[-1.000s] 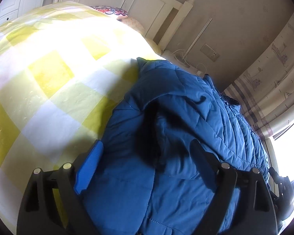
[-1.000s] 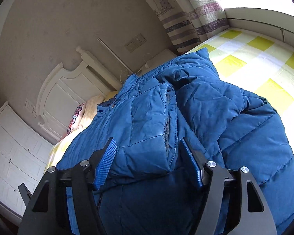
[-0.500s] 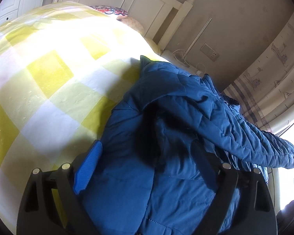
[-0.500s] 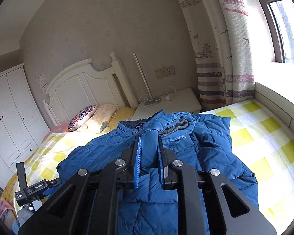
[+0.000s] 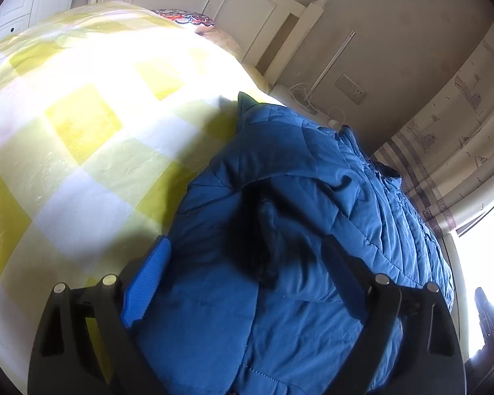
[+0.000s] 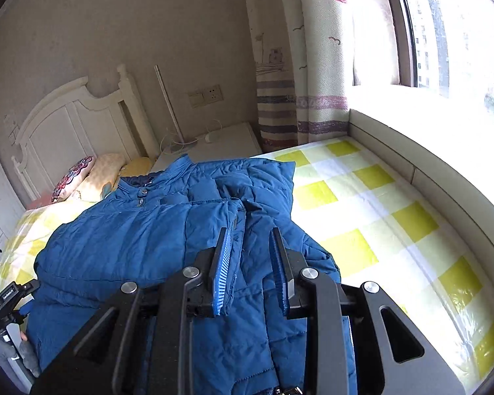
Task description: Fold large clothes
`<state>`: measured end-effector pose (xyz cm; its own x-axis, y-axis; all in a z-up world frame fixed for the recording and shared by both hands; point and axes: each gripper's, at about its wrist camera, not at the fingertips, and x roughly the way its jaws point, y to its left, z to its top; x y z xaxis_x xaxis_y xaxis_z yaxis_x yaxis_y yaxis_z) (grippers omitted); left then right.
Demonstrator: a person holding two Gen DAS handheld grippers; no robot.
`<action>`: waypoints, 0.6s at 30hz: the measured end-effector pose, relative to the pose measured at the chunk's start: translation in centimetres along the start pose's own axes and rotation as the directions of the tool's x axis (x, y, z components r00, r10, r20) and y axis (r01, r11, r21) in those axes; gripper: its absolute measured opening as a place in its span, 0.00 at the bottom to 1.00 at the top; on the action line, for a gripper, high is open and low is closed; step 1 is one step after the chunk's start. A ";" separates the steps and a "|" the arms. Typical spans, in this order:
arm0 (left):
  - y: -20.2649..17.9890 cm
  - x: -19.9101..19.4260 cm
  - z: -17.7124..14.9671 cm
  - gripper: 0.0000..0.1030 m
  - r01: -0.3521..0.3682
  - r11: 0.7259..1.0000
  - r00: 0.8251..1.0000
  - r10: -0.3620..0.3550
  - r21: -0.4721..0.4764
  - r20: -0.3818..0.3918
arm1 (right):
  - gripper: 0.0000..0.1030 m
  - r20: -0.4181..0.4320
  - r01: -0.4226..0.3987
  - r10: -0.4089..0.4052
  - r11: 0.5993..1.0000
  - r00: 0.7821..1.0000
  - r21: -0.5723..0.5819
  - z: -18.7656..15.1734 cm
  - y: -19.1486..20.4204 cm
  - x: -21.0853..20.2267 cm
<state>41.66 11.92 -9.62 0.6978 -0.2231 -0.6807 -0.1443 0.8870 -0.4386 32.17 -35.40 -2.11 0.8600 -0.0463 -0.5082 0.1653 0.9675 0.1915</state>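
A blue quilted jacket [image 6: 141,240] lies on the yellow-and-white checked bed [image 6: 372,217], with its collar toward the headboard. One sleeve [image 6: 247,197] lies folded across its front. My right gripper [image 6: 250,250] hovers above the jacket with its jaws partly open and nothing between them. In the left wrist view the jacket [image 5: 296,230] fills the lower right. My left gripper [image 5: 247,276] is wide open, low over the jacket's edge and holding nothing.
A white headboard [image 6: 75,125] and pillows [image 6: 92,177] stand at the bed's far end. A white nightstand [image 6: 227,144] with cables sits beside it. A curtain [image 6: 296,65] and a window ledge [image 6: 428,151] run along the right. Bare bedspread [image 5: 66,131] lies left of the jacket.
My right gripper lifted the sleeve, laid it across the jacket and opened off it. It now sits partly open above the fabric. My left gripper has stayed in place, open.
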 end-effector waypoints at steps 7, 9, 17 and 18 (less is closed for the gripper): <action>0.2 0.0 0.0 0.89 0.003 1.000 1.000 -0.003 -0.003 0.002 | 0.50 -0.145 -0.023 -0.004 0.982 0.989 -0.186 -0.5 6.0 6.2; 0.2 -0.2 0.0 0.89 -0.012 1.000 1.000 0.012 -0.008 0.010 | 0.50 -0.223 -0.051 0.016 0.987 0.975 -0.152 -2.8 5.2 8.9; -7.4 -7.0 3.3 0.88 0.016 0.988 0.967 -0.054 0.151 0.249 | 0.51 -0.220 -0.026 -0.013 0.985 0.975 -0.173 -3.2 5.7 9.0; -9.2 -6.5 3.6 0.92 0.028 0.979 0.969 -0.077 0.203 0.236 | 0.51 -0.220 -0.029 -0.009 0.985 0.975 -0.170 -3.1 5.6 8.9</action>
<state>40.97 6.70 0.97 0.8529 -0.1886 -0.4869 0.0208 0.9440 -0.3292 39.27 -29.60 -8.20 0.7311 0.0005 -0.6823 0.0560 0.9966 0.0607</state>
